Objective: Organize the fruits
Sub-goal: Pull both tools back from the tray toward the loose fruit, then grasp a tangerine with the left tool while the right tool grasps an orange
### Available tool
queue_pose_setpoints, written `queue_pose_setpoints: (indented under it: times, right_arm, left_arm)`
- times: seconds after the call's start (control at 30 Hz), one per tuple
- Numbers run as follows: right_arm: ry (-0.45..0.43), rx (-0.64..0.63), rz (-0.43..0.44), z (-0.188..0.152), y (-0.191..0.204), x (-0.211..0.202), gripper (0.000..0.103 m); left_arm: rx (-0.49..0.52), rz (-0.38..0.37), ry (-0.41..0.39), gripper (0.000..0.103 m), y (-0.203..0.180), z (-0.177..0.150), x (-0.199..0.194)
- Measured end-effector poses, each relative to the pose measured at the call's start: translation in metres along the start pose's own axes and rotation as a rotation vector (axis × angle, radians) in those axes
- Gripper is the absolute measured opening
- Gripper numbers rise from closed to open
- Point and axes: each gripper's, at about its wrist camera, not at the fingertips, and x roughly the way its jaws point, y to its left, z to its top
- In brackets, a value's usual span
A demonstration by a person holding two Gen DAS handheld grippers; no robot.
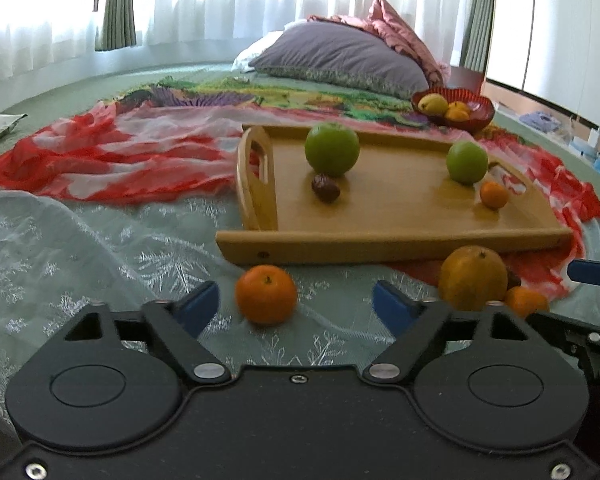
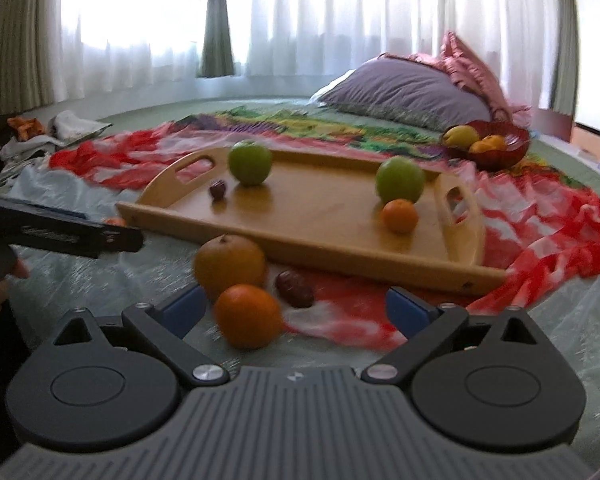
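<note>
Left gripper [image 1: 296, 300], jaws apart, is facing the tangerine [image 1: 266, 294] lying just ahead between its fingers; right gripper [image 2: 294, 308], likewise spread, is hovering empty.

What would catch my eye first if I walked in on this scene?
Probably the pale wooden handled tray on the bed, holding two round green apples. Closer, a small orange tangerine lies on the green cloth between the open left gripper fingers.

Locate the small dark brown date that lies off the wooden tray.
In the right wrist view, the small dark brown date lies on the red-and-white cloth before the wooden tray, right of the large yellow-orange fruit.
</note>
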Motion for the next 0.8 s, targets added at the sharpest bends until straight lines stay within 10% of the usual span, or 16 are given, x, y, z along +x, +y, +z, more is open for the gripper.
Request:
queue_pose_setpoints:
  times: [0.8]
  right_arm:
    - [0.064,0.014,0.051,-0.004,0.018,0.010,0.055]
  left_arm:
    - [-0.018,0.023,0.008,0.043,0.009,0.000,0.007]
